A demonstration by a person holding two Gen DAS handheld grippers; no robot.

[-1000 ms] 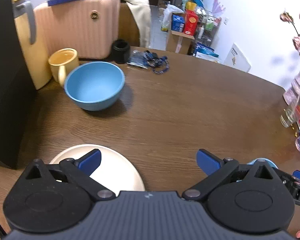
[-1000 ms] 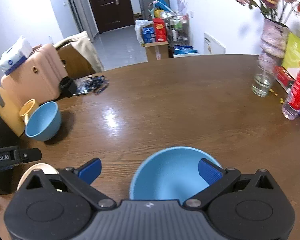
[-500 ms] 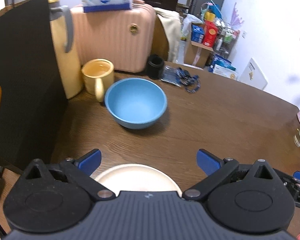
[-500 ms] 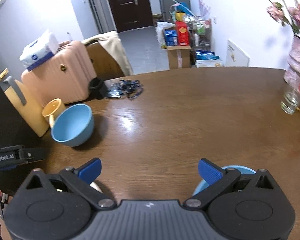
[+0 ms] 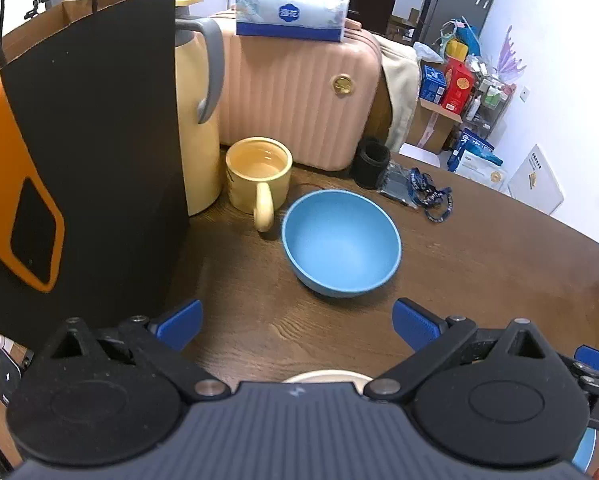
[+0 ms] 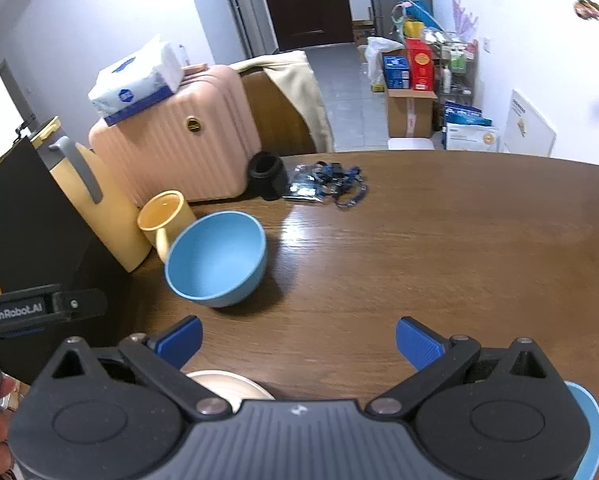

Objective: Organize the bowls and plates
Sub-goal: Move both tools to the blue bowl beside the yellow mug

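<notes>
Both grippers have pulled back and swung toward the left end of the bench (image 5: 479, 264) over the last second: the cream plate (image 5: 326, 376), earlier wide in the left wrist view, now shows only as a sliver under the left gripper (image 5: 297, 320), and the near blue bowl (image 6: 589, 432), earlier centred between the right gripper (image 6: 298, 338) fingers, is now a partial rim at the lower right of the right wrist view. Left gripper fingers stand wide apart, nothing between them. Right gripper fingers likewise wide apart and empty. Far blue bowl (image 5: 341, 240) sits upright on the bench toward the far left corner, empty, just beside a yellow mug (image 5: 258, 178) whose handle points toward the bowl; whether they touch cannot be told. Yellow thermos (image 5: 197, 120) with grey handle stands left of the mug, against a black and orange paper bag (image 5: 87, 152) at the left edge. Pink suitcase (image 5: 295, 100) stands behind the mug, a tissue pack (image 5: 291, 8) on top. Black cup (image 5: 371, 162) and a bundle of blue lanyards (image 5: 417, 192) lie at the far edge. Cream plate lies at the near edge, between the two grippers in the right wrist view.
</notes>
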